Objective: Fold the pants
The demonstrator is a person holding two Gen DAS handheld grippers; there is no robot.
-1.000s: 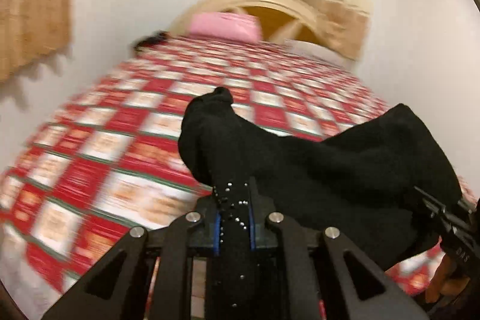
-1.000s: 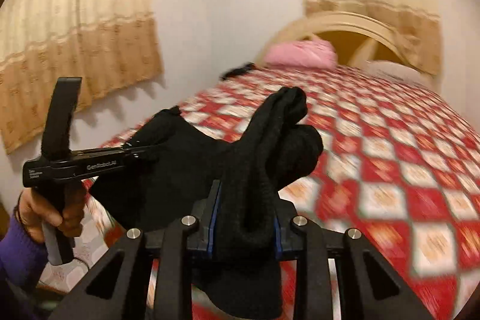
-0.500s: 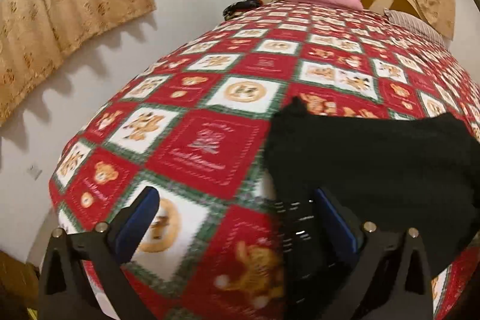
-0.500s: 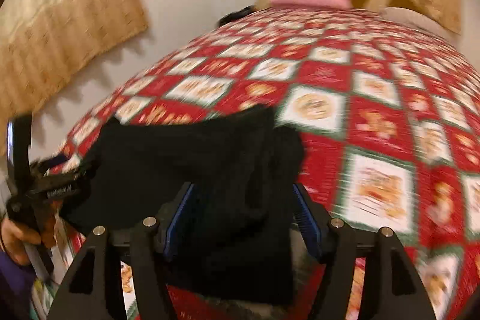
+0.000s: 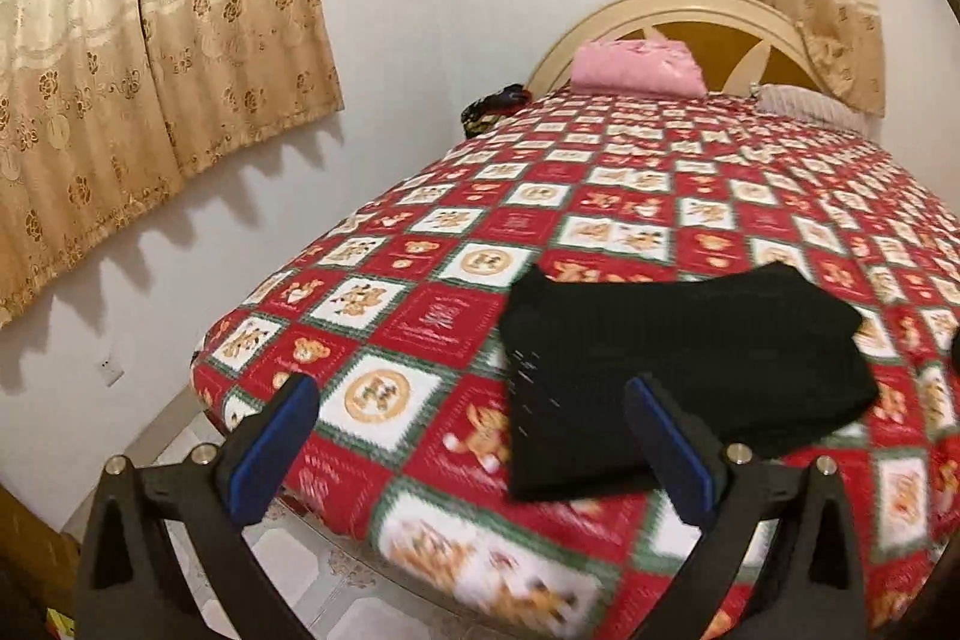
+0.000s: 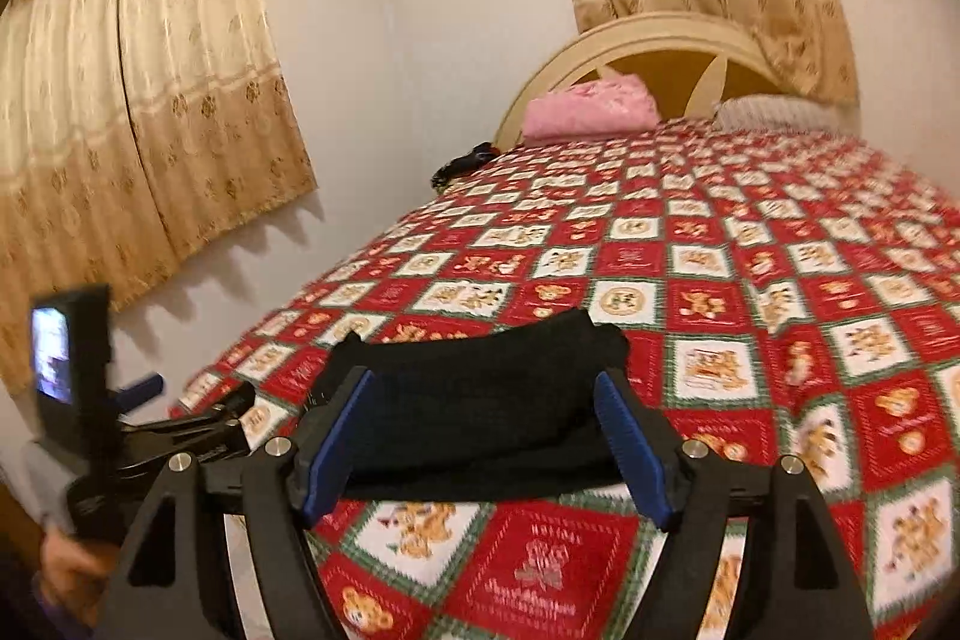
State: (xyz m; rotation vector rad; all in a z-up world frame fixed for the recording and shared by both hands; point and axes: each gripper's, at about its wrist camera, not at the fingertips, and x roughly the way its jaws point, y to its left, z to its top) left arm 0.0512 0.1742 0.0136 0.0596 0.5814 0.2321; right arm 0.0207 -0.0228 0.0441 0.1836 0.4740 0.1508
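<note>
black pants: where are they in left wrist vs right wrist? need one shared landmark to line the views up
Left wrist: black pants lie folded on the quilt, right of centre, past the right fingertip of the open left gripper.
Right wrist: black pants sit low centre, on the bed's near edge, between the open fingers of the right gripper, untouched.
Shared landmark: pink pillow at the headboard, upper right of centre in both.

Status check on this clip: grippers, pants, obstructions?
Left gripper open, empty. Right gripper jaws just opening, clear of cloth. Black pants folded on bedspread near corner. Nothing in the way.
</note>
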